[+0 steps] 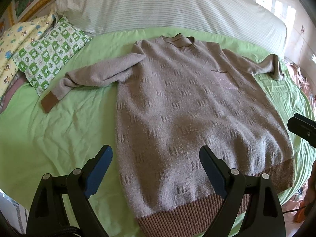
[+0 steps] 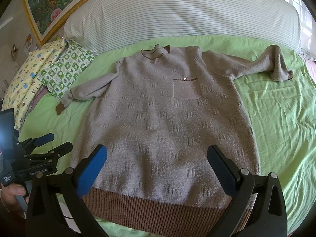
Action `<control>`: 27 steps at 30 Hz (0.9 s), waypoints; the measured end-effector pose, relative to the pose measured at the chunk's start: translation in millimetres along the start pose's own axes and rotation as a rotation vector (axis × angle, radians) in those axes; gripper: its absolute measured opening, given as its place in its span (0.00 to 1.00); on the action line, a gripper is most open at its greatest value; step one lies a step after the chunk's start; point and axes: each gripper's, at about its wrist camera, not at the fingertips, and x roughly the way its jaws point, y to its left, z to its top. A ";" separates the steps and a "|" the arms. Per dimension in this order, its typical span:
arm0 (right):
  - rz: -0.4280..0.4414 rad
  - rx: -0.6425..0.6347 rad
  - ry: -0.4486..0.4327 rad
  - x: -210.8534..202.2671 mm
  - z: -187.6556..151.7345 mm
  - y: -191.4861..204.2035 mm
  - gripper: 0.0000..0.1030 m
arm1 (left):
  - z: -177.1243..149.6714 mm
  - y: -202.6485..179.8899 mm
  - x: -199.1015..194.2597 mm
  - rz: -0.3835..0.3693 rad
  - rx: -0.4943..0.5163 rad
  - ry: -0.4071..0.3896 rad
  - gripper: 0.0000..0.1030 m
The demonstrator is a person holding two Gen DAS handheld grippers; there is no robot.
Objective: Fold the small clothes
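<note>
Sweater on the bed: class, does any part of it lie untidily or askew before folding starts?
Mostly flat, but the sweater has uneven sleeves. The right-hand sleeve ends bunched and doubled over near the striped bolster; the other sleeve bends downward, brown cuff showing. The collar is rumpled.

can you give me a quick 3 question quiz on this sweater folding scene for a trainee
1. True or false: the left hand-held gripper is clamped on the sweater.
2. Which sleeve lies stretched farther out from the body? A) the one toward the checked pillow B) the one on the opposite side, over the open green sheet
3. Fill in: the chest pocket sits between the collar and the brown ribbed ____.

Key
1. False: both it and the right hand-held gripper are open above the sweater, holding nothing.
2. B
3. hem
</note>
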 end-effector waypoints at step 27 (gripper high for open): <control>0.013 0.038 0.026 2.4 3.0 -19.9 0.98 | 5.2 -17.9 18.3 -0.045 -0.017 0.067 0.88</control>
